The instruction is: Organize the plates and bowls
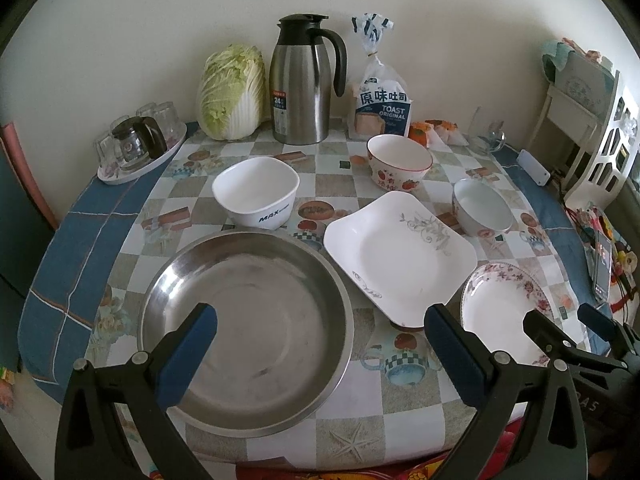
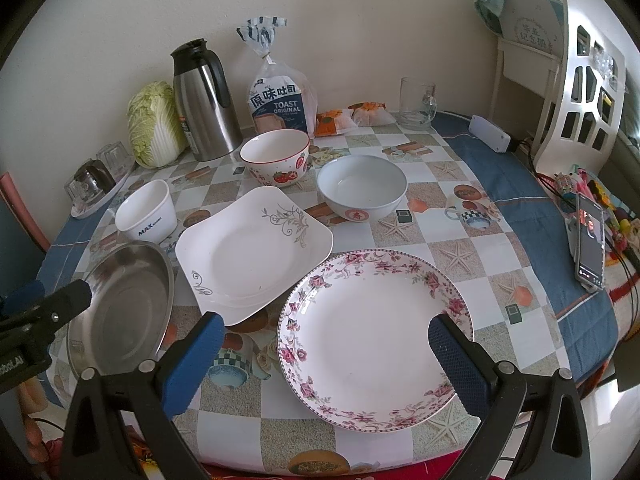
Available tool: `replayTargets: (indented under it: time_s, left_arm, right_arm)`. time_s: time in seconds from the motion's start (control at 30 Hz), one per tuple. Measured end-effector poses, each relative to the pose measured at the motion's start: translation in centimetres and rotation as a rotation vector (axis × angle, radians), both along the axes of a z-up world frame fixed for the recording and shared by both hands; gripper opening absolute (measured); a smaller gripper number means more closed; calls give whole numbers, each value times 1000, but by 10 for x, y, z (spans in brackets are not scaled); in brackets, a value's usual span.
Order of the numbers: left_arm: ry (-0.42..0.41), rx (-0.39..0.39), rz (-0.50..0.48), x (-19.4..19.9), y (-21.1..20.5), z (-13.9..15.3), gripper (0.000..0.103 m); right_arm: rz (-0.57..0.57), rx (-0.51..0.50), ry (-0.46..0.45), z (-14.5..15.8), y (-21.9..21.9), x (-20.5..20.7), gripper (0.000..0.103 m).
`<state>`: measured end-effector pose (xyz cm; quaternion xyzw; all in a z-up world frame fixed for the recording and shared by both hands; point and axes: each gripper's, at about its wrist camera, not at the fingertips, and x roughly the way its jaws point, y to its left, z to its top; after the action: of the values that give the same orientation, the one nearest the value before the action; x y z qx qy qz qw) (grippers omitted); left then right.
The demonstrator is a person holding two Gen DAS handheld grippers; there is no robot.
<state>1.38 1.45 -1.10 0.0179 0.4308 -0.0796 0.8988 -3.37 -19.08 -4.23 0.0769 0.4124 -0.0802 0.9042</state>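
The left gripper hangs low in its frame with its jaws spread wide and empty, the blue pads straddling the near half of the round stainless steel plate without touching it. The right gripper is likewise wide open and holds nothing, its pads flanking the round floral-rimmed plate at the lower centre of its frame. Between those two dishes, toward mid-frame, lies the white square plate, set diamond-wise so its corners point up and down the frame and the vine pattern sits at the upper-right corner; its near corner lies just beside the floral rim. Beyond, across the middle of the checked tablecloth, stand three upright bowls: the white squarish bowl marked MAX at left, the strawberry-print bowl and the pale bowl with a red emblem further right. Nothing is stacked yet, so the task looks to be at its start. A sensible next move would need one gripper lowered to pinch a plate's rim; the round plates have no long axis, so any edge serves.
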Motion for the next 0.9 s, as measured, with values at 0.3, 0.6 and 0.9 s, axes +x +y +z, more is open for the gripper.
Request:
replayTargets:
  time_s: [0.3,0.6,0.9]
  left_arm:
    - [18,-18,25,3,6,-2,103]
    - [27,-49,62,8,18,-2,103]
    - [-103,-149,245,27,59,36,103]
  right_arm:
    - [-4,0,13,-1,-1,1,103]
    - [0,-21,29,-3,4,4,103]
    - [89,25,-29,26,26,31,103]
